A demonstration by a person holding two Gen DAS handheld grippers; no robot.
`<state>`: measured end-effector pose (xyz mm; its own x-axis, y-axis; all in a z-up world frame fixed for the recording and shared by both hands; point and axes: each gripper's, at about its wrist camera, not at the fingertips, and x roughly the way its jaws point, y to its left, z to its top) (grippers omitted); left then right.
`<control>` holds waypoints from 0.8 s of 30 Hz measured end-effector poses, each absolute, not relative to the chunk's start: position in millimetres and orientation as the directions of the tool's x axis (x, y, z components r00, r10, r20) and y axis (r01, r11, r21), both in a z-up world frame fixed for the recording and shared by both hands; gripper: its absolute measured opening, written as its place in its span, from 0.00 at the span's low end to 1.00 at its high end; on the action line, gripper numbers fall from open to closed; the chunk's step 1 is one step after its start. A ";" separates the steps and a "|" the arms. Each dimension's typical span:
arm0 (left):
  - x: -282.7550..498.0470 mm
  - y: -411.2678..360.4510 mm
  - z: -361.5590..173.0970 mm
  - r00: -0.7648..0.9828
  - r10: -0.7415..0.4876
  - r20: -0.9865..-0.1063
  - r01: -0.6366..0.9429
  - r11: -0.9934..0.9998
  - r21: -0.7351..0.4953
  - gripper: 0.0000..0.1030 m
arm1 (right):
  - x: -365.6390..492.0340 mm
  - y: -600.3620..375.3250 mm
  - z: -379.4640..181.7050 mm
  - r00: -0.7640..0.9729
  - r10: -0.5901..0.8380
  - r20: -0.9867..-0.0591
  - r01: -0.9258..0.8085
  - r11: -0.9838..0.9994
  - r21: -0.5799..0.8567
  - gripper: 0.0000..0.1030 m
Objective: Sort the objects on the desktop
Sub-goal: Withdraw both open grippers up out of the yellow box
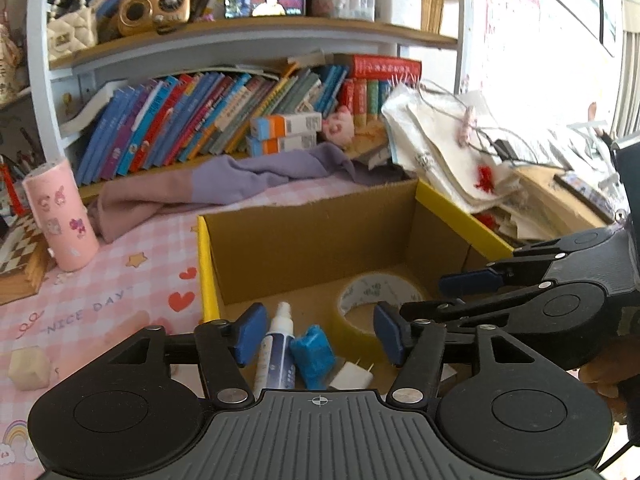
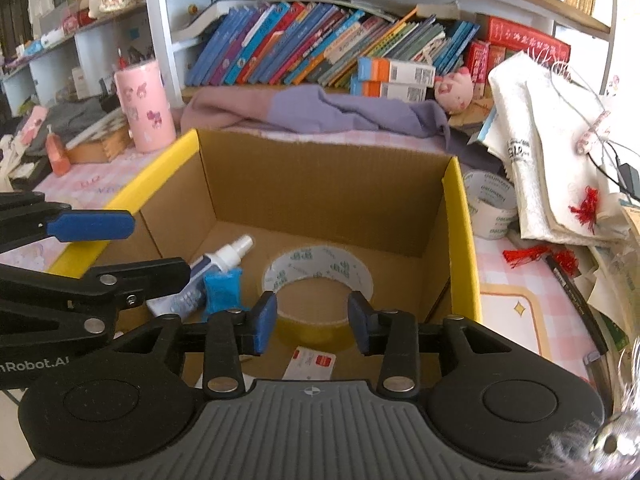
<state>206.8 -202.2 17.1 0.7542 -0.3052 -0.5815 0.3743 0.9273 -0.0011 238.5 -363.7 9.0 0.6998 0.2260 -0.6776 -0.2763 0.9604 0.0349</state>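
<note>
An open cardboard box with yellow edges holds a roll of clear tape, a white spray bottle, a blue packet, a white plug and a small red-and-white card. My left gripper hangs over the box's near left part, above the bottle and blue packet, open and holding nothing. My right gripper hovers over the tape roll, open by a narrower gap, with no pad touching anything.
A pink cup stands left of the box, and a wooden block lies at the near left. A purple-pink cloth lies behind the box. To the right are a second tape roll and piled white bags. Bookshelves are behind.
</note>
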 end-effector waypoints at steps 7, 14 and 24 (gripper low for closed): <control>192.1 -194.2 29.0 0.801 -0.286 -0.526 0.337 0.942 0.000 0.69 | 225.6 -363.4 22.7 0.745 0.229 -0.627 -0.266 0.963 0.036 0.40; 174.8 -182.1 33.8 0.824 -0.275 -0.496 0.310 0.951 -0.012 0.70 | 205.9 -361.1 32.9 0.787 0.218 -0.578 -0.245 0.969 0.032 0.43; 149.1 -165.5 31.5 0.812 -0.299 -0.501 0.336 0.942 -0.018 0.70 | 167.5 -359.1 39.7 0.827 0.170 -0.536 -0.175 0.984 0.043 0.44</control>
